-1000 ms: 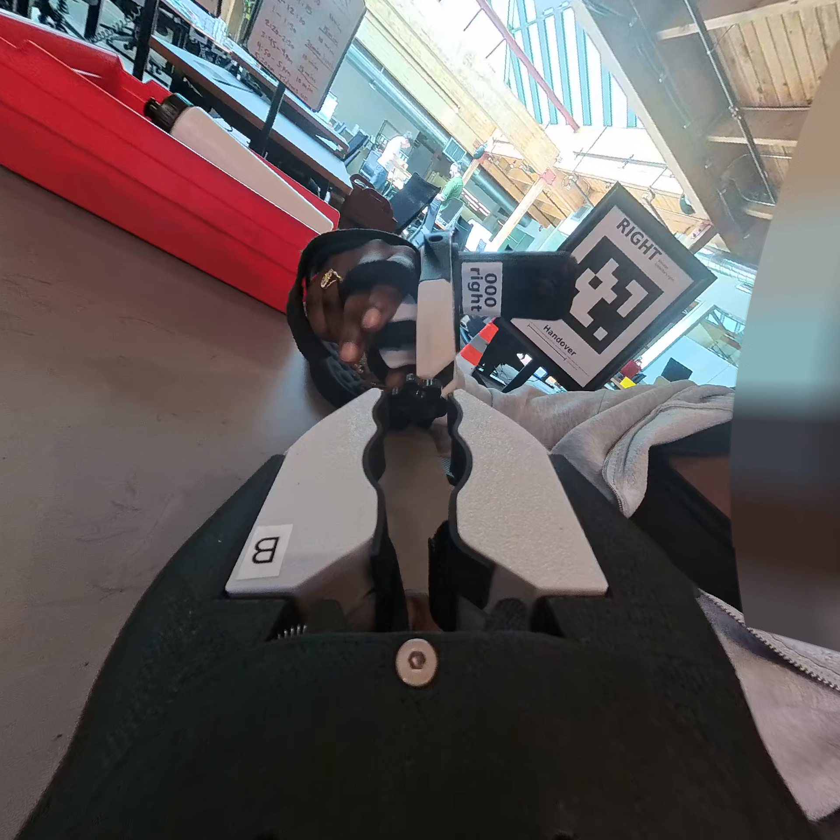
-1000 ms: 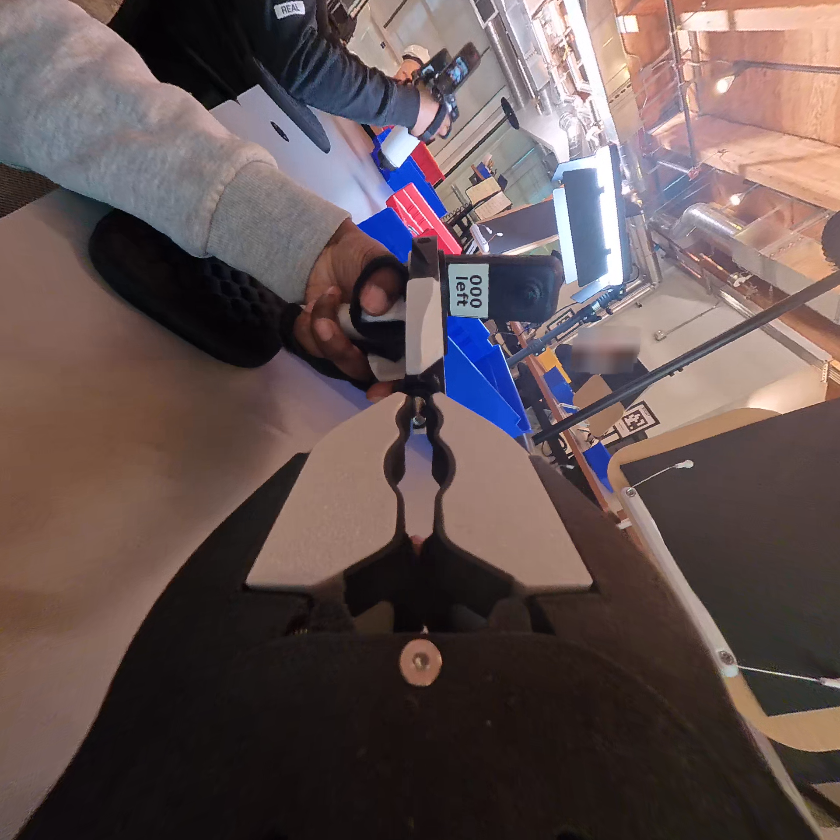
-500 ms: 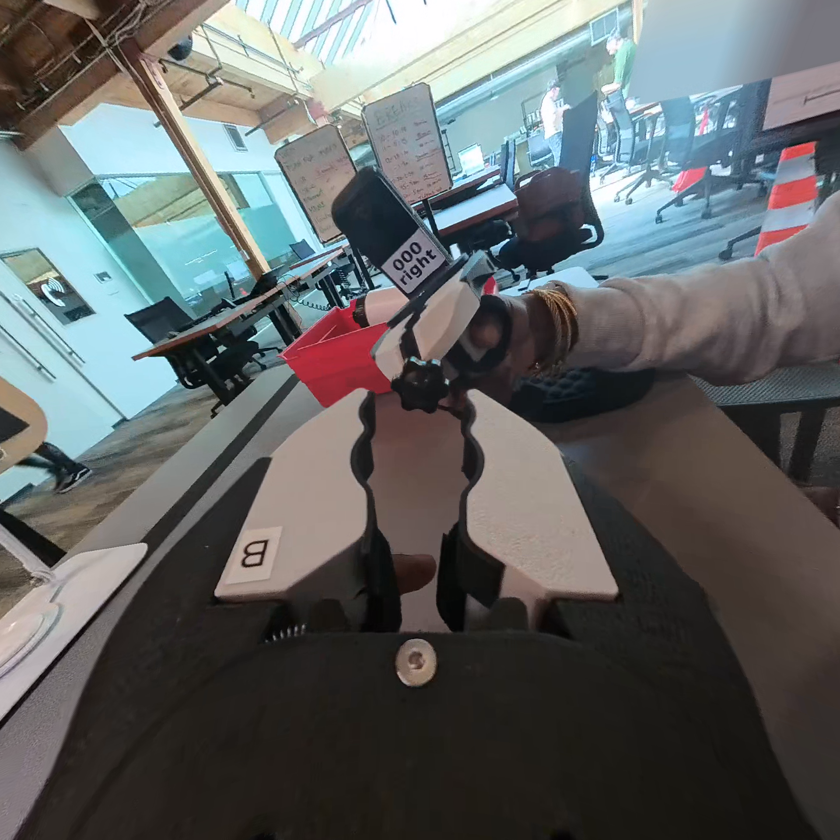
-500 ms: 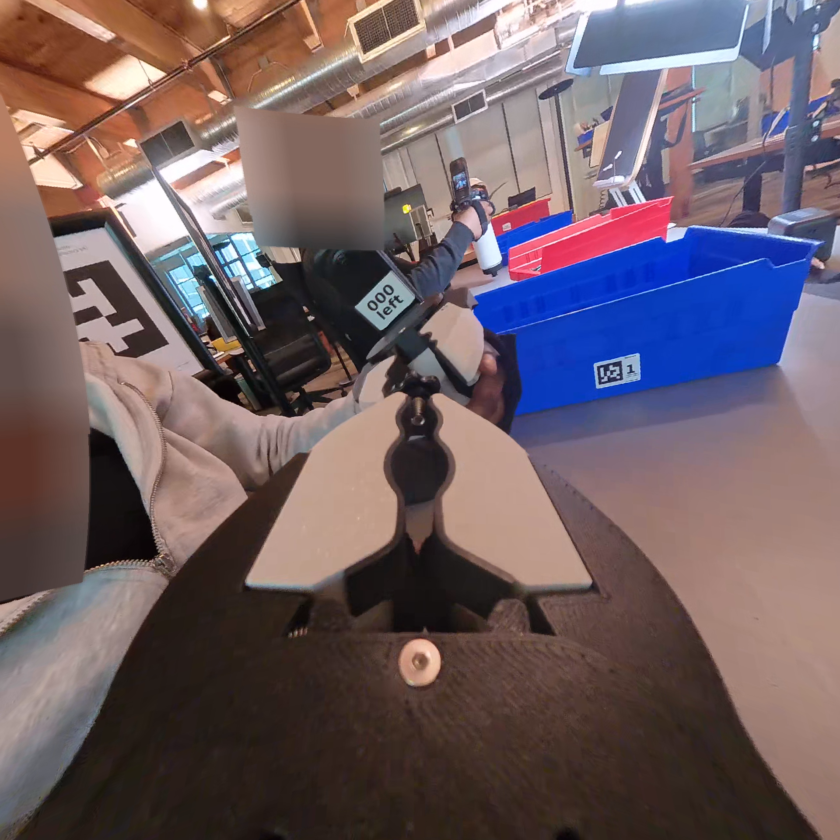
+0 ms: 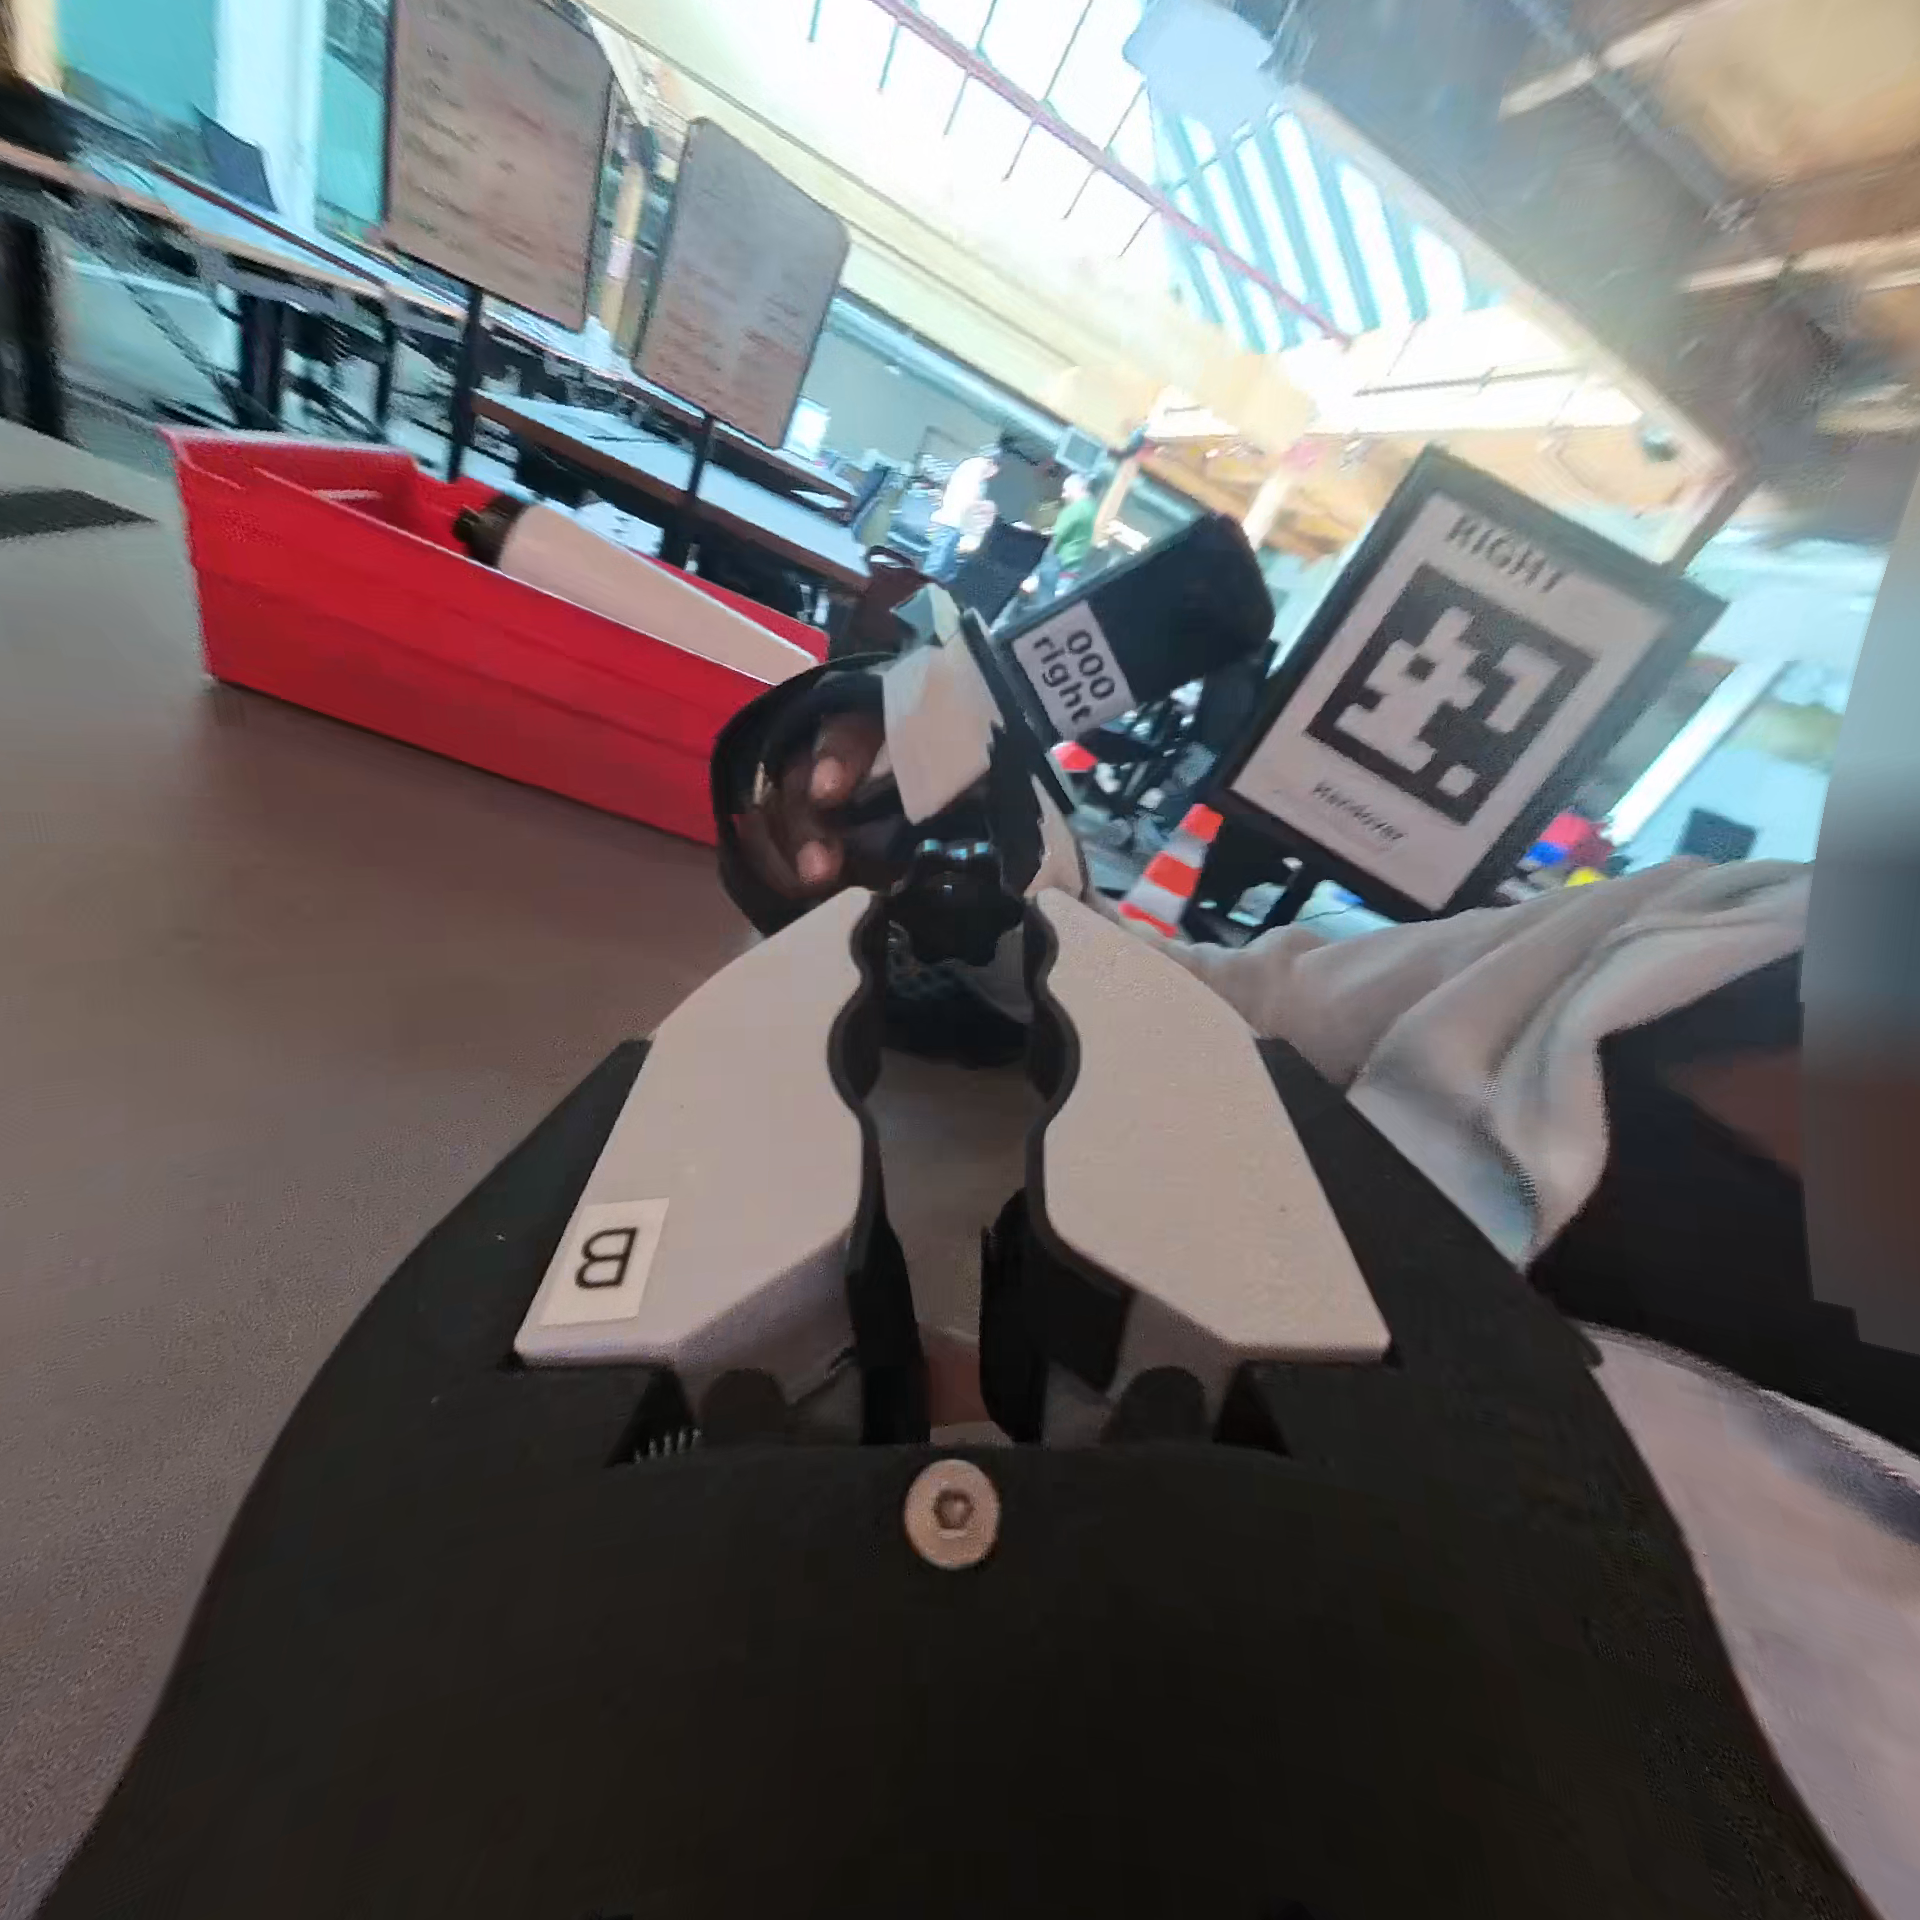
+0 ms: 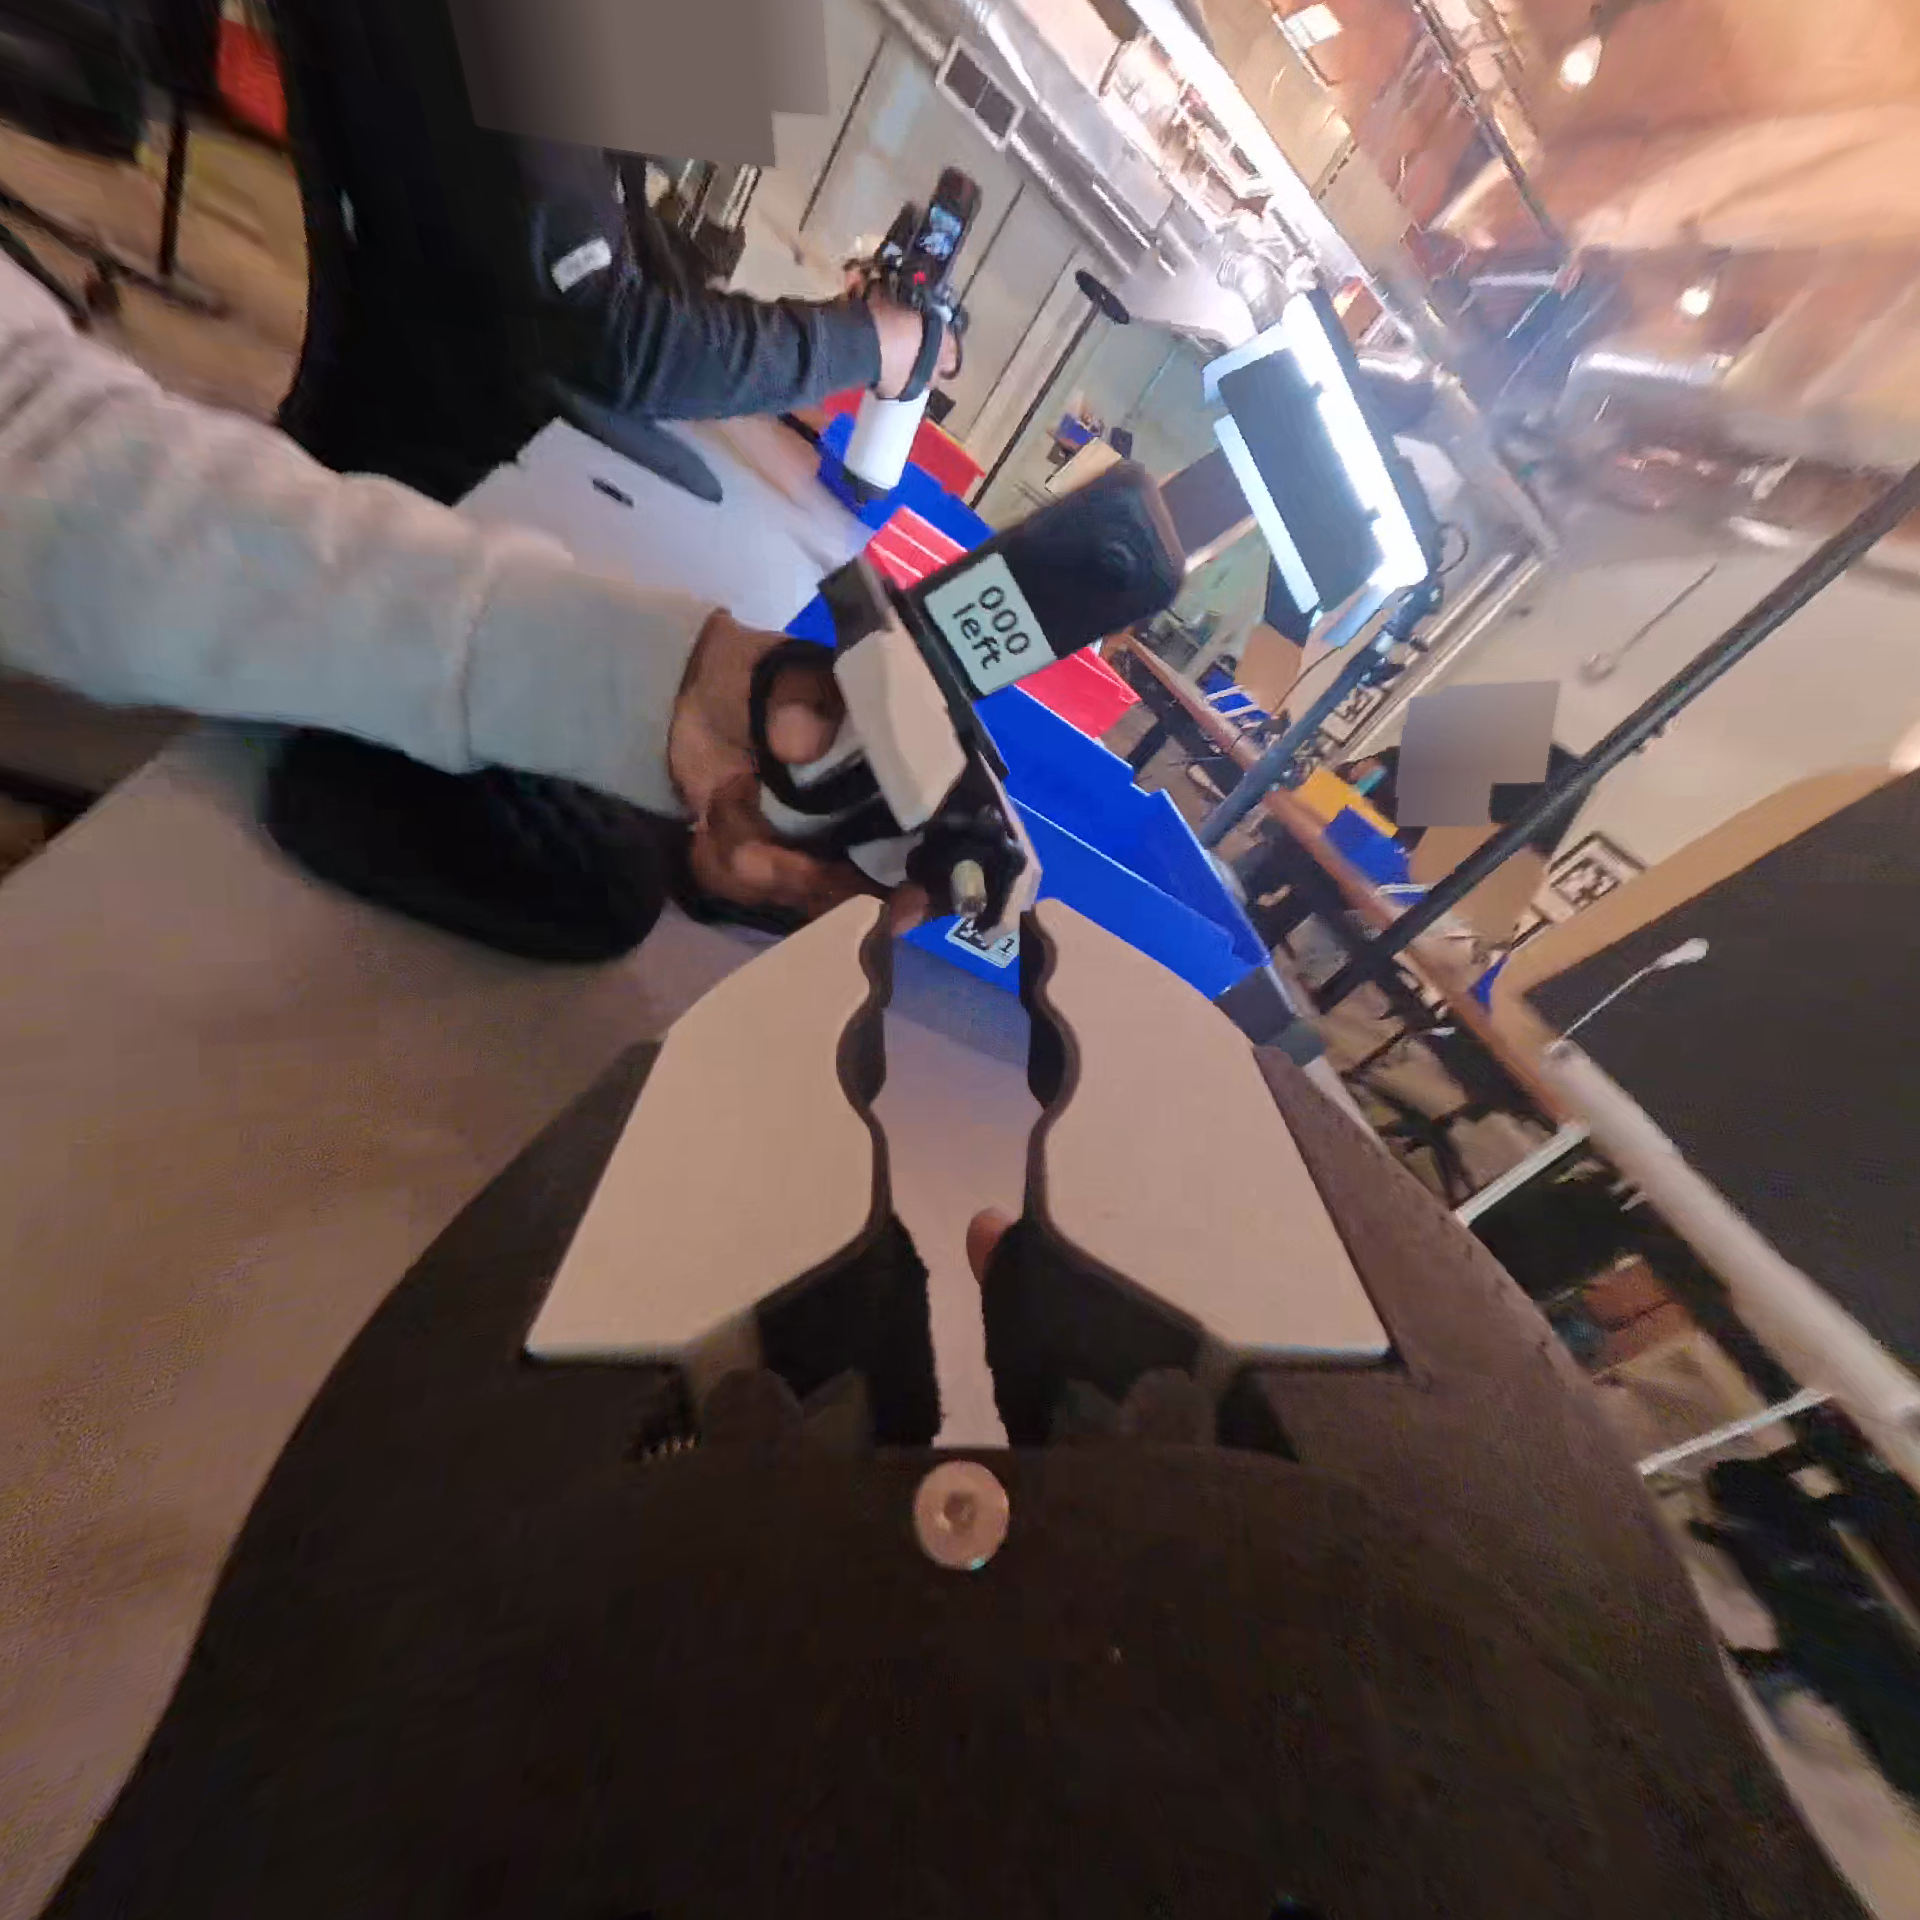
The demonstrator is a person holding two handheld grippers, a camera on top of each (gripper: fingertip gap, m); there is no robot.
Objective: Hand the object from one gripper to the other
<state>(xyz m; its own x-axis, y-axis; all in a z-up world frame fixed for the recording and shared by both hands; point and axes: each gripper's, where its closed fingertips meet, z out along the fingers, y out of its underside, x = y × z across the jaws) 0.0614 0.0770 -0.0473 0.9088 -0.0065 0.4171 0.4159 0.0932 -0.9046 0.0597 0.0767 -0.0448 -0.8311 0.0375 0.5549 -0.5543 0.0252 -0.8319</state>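
Over the brown bench (image 5: pixel 260 987), from the left wrist view, the left tool (image 5: pixel 951 920) has its two grey fingers parted only as wide as a small black knob (image 5: pixel 951 902), which sits between their tips, up off the surface. The right tool (image 5: pixel 975 836) comes in from beyond, tilted, with its tips right at the far side of the knob and a hand (image 5: pixel 800 821) wrapped round its grip. Farther back a red bin (image 5: pixel 416 644) lies on the bench with a white bottle (image 5: pixel 623 582) in it, and a framed black-and-white marker board (image 5: pixel 1444 686) stands off to the right, an orange cone (image 5: pixel 1174 862) near its foot. From the right wrist view, the right tool (image 6: pixel 961 914) stands open with a clear gap between its fingers, gripping nothing. The knob (image 6: pixel 951 854) hangs just past its tips, pinched at the end of the left tool (image 6: pixel 966 844), its metal stud (image 6: pixel 971 883) pointing back toward the gap without touching either finger. A grey sleeve (image 6: pixel 260 592) leads to the hand (image 6: pixel 727 758) holding that left tool, a blue bin (image 6: pixel 1101 831) sits behind it, and a lit light panel (image 6: pixel 1309 478) stands farther off.
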